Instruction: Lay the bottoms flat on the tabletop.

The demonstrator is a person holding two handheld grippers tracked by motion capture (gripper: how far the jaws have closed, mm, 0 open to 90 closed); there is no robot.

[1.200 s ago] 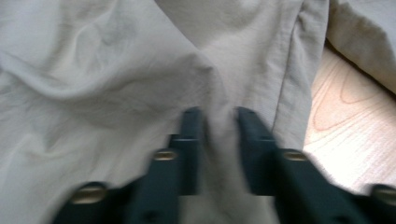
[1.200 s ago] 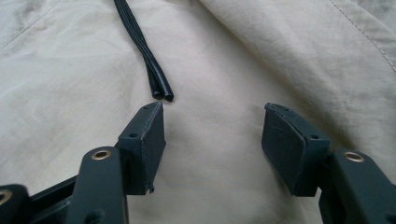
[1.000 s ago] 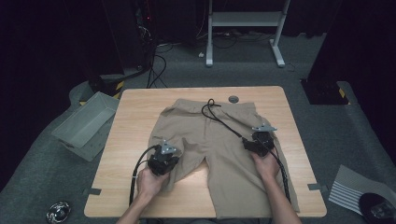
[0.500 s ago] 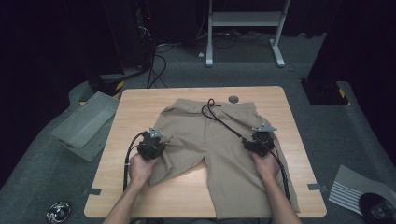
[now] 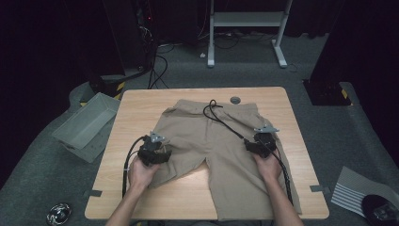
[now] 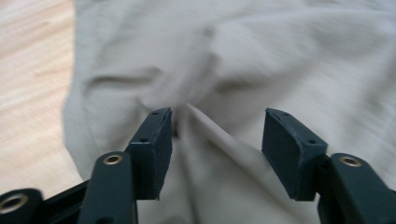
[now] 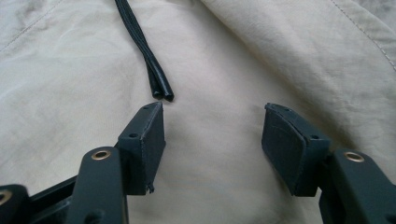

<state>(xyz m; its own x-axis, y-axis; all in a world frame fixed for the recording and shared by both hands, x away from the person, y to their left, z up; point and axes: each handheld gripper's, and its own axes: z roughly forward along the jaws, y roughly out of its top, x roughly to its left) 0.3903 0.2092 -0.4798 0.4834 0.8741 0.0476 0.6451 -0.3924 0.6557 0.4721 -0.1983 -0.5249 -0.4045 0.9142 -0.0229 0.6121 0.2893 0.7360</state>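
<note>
With the left gripper (image 6: 215,149) just opened over a loose ridge of the shorts (image 5: 221,146) spread mid-table, and the right gripper (image 7: 212,144) wide and empty, reclosing risks pinching both layers.

High view overlooks table (image 5: 141,101); gripper views hug shared shorts (image 5: 221,141).

Matt khaki cloth shorts (image 5: 221,141), glossy black drawstring (image 7: 149,70), smooth pale wooden table (image 5: 141,108)

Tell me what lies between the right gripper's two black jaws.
Bare beige fabric of the shorts, seen in the right gripper view; the black drawstring's tips end just beyond the right gripper.
</note>
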